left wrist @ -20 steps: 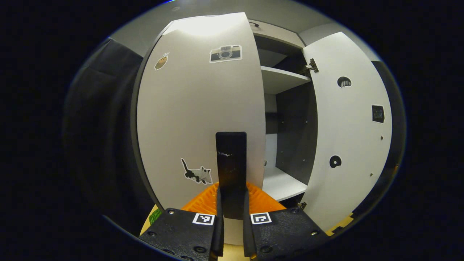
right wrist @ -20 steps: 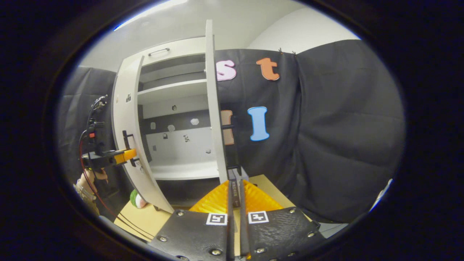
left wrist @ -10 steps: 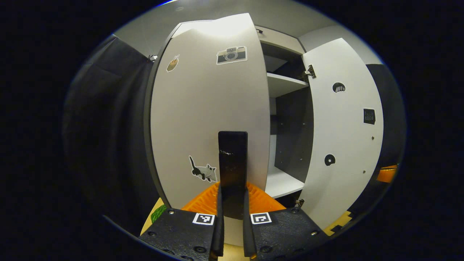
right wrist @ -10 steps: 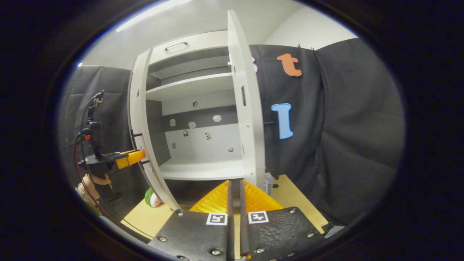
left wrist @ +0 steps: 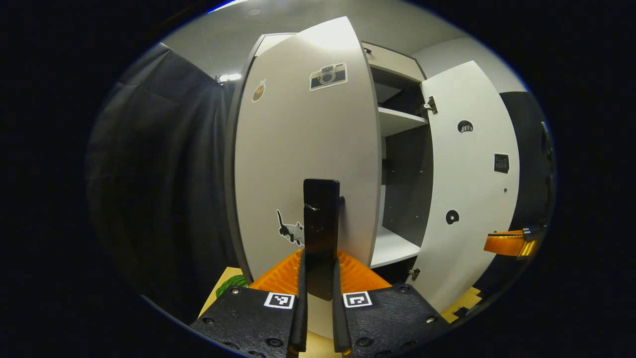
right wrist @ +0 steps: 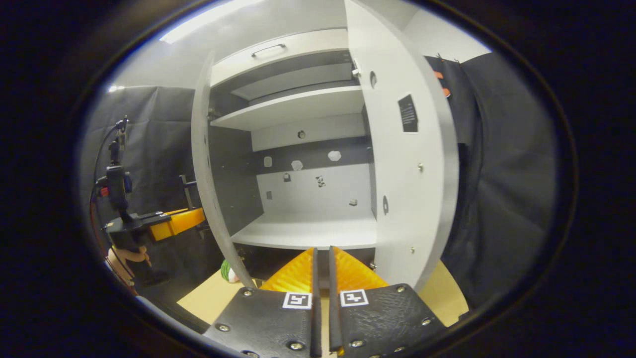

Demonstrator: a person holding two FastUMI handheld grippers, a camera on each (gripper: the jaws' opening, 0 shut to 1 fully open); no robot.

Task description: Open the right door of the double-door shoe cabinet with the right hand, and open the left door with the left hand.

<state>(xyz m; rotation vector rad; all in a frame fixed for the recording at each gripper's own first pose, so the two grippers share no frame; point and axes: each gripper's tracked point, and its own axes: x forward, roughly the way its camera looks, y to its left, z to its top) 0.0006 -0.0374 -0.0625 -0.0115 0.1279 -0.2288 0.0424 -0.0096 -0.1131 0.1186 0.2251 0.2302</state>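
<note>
The white shoe cabinet (right wrist: 298,107) stands with both doors swung out. In the left gripper view, the left door (left wrist: 303,149) carries stickers, and my left gripper (left wrist: 319,258) is shut on its black upright handle (left wrist: 321,209). The right door (left wrist: 467,199) stands wide, with the right gripper's body (left wrist: 509,243) beside its lower edge. In the right gripper view, my right gripper (right wrist: 322,251) points into the cabinet, fingers nearly together with nothing between them. The right door (right wrist: 412,164) is just to its right. The left gripper (right wrist: 171,223), held by a hand (right wrist: 129,254), is at the left door (right wrist: 206,174).
Inside are an upper shelf and a bare lower shelf (right wrist: 308,233). A green and white ball-like object (right wrist: 227,271) lies on the wooden surface (right wrist: 447,293) by the left door's foot. Black cloth hangs on both sides of the cabinet.
The left door has swung further out with my left gripper on its handle. My right gripper has come off the right door's handle and turned to face the cabinet's inside.
</note>
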